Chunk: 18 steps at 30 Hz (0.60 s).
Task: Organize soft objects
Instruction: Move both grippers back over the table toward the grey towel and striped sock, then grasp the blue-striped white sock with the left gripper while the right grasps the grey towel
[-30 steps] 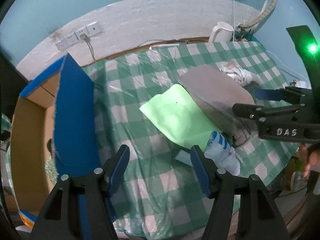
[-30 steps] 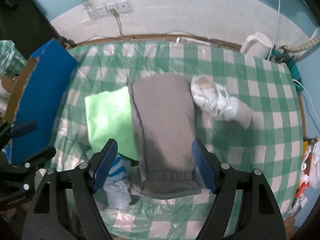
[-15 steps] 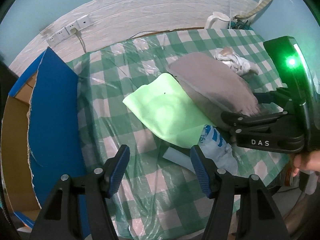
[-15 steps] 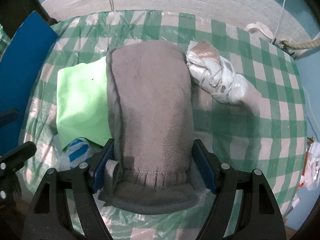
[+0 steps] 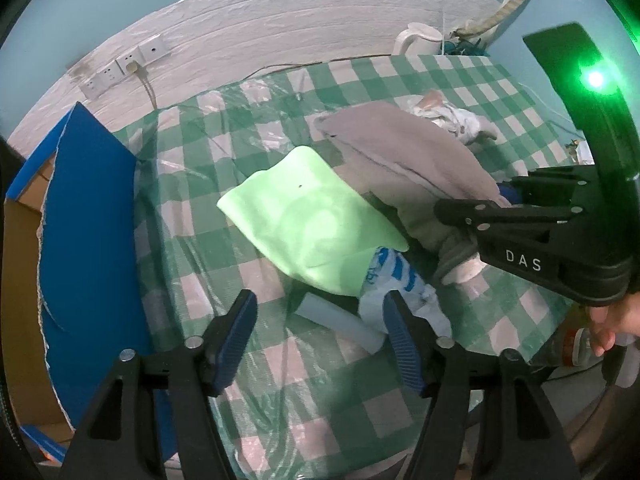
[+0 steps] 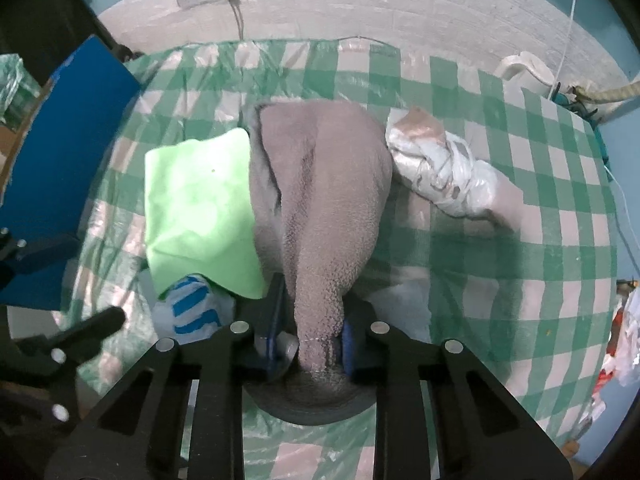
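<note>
A grey fleece garment [image 6: 320, 184] lies on the green-checked table, and my right gripper [image 6: 310, 328] is closing on its near hem. The fabric is bunched into a ridge between the pads, which press on it. A light green cloth [image 6: 196, 204] lies beside it on the left, partly under its edge. In the left wrist view the garment [image 5: 404, 160] and green cloth [image 5: 304, 224] lie ahead, with the right gripper [image 5: 476, 202] coming in from the right. My left gripper [image 5: 320, 308] hovers over the table's near part. Its jaws are opening and grip nothing.
A blue-and-white plastic bag [image 5: 400, 280] and a pale tube [image 5: 340, 320] lie below the left fingers. A crumpled white bag [image 6: 440, 172] sits right of the garment. A blue-flapped cardboard box [image 5: 92, 220] stands at the left edge, and a white kettle [image 5: 418, 38] at the far right corner.
The right jaws have come together on the grey garment's near hem, bunching it into a ridge. The left gripper's jaws have widened a little.
</note>
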Motion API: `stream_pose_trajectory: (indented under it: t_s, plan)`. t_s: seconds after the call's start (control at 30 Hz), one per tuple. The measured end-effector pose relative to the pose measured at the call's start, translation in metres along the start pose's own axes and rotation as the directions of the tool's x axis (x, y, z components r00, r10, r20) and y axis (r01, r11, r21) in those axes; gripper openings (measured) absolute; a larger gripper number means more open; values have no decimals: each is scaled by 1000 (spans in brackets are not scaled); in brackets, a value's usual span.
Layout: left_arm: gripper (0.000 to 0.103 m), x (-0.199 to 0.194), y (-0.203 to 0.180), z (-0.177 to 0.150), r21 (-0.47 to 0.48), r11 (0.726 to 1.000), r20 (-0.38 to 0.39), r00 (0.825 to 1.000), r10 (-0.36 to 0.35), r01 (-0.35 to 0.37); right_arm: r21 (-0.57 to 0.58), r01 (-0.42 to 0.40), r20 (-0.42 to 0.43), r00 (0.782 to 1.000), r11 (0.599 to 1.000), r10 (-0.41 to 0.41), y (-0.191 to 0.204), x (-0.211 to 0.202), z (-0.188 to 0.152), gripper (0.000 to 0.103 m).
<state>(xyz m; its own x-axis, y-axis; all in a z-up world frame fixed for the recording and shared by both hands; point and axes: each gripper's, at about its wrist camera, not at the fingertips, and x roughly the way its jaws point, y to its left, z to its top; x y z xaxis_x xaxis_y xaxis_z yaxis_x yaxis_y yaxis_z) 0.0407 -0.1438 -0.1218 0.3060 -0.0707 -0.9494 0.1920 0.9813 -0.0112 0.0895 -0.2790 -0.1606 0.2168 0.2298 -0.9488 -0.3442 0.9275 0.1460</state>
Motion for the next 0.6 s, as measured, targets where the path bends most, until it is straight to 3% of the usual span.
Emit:
stream_pose_trajectory:
  t_s: [0.6]
  plan:
    - [71, 18, -29, 5, -5, 998, -49, 997, -64, 64, 22, 0, 50, 999, 1000, -1, -15, -28, -10, 22]
